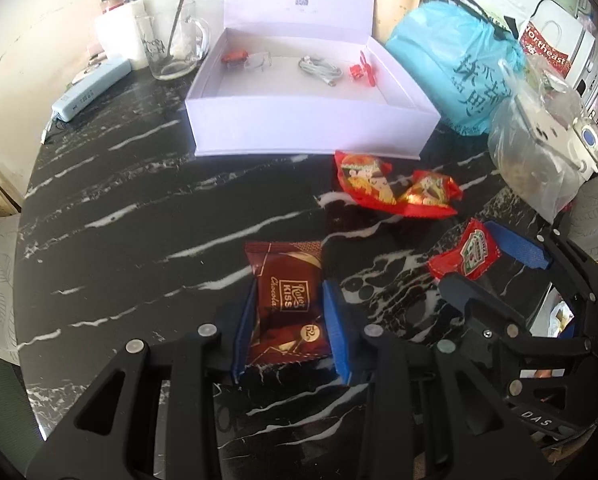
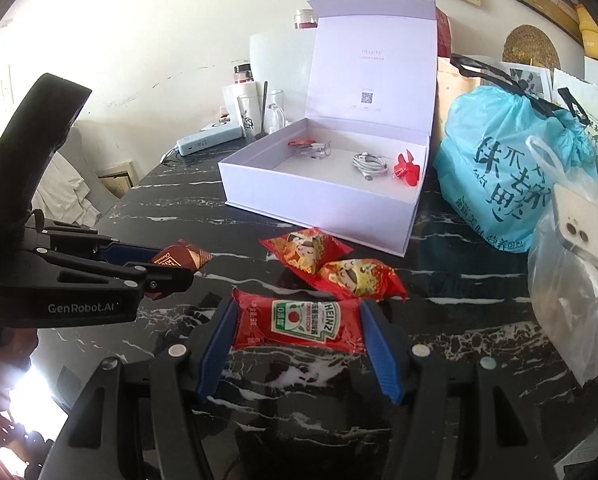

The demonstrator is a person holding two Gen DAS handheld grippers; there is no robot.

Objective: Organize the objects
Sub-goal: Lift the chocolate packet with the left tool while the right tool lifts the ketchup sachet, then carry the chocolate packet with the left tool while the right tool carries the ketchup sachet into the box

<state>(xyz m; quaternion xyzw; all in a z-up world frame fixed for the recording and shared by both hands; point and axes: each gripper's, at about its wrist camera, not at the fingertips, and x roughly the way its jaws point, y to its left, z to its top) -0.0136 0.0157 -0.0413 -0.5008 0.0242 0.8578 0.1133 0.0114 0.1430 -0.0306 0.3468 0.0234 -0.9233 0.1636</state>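
A brown chocolate packet [image 1: 287,300] sits between the blue pads of my left gripper [image 1: 291,284], which is shut on it just above the black marble table [image 1: 139,208]. The right wrist view shows the left gripper [image 2: 175,264] from the side, with the chocolate packet [image 2: 183,258] sticking out of its tips. My right gripper [image 2: 298,304] is shut on a red ketchup packet [image 2: 299,322] held flat between its pads. In the left wrist view the right gripper [image 1: 483,264] holds the ketchup packet [image 1: 465,254] at the right. An open white box [image 1: 311,132] stands behind.
Two red candy packets [image 1: 365,176] [image 1: 429,192] lie in front of the box. Inside it are a white cable [image 1: 319,68], a red fan [image 1: 359,70] and a small red item [image 1: 235,57]. A blue plastic bag [image 1: 455,64], a clear bag [image 1: 539,148] and a glass mug [image 1: 171,44] stand around.
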